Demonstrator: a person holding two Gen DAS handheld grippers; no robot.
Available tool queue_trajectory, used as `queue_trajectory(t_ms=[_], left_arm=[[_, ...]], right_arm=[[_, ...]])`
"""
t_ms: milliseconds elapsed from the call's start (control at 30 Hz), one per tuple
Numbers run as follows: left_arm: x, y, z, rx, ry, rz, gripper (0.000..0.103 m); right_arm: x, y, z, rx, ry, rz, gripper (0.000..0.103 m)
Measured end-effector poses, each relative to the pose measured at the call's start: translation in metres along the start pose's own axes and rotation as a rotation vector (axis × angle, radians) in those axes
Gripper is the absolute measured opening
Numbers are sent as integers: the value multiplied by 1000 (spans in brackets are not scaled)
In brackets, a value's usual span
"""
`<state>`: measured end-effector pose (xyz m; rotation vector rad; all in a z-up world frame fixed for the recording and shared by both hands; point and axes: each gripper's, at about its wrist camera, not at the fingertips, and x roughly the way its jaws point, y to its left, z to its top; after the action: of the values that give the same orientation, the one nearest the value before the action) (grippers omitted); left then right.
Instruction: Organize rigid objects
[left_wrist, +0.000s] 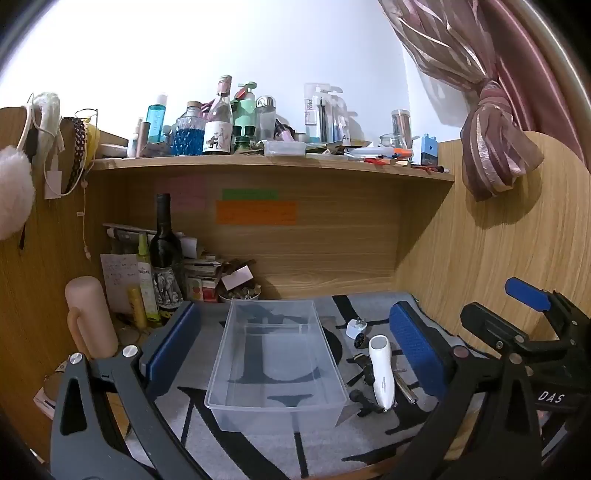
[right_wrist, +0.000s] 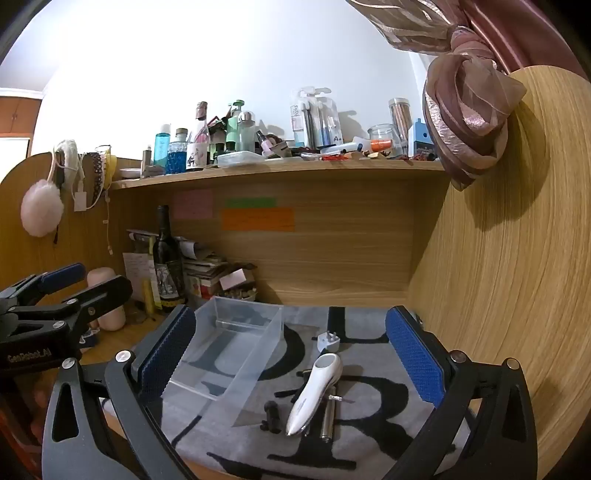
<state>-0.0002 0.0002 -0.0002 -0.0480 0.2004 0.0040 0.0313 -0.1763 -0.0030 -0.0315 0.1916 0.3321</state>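
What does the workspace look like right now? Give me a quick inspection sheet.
Surface: grey mat with black letters, on a wooden desk.
Job's things: clear bin empty; white handheld device, white plug adapter, metal cylinder and small black parts lie beside it on the mat.
Clutter: wine bottle, books, crowded upper shelf.
Grippers: left claw and right claw open, holding nothing.
Cables: white charger cord hanging at left.
Surroundings: tied pink curtain.
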Motion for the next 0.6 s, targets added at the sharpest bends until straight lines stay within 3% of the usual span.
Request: queue_trajectory(t_ms=[600], left_arm=[[3, -5, -1, 25, 5, -6, 103]], right_arm=[[3, -4, 1, 12, 6, 4, 103]])
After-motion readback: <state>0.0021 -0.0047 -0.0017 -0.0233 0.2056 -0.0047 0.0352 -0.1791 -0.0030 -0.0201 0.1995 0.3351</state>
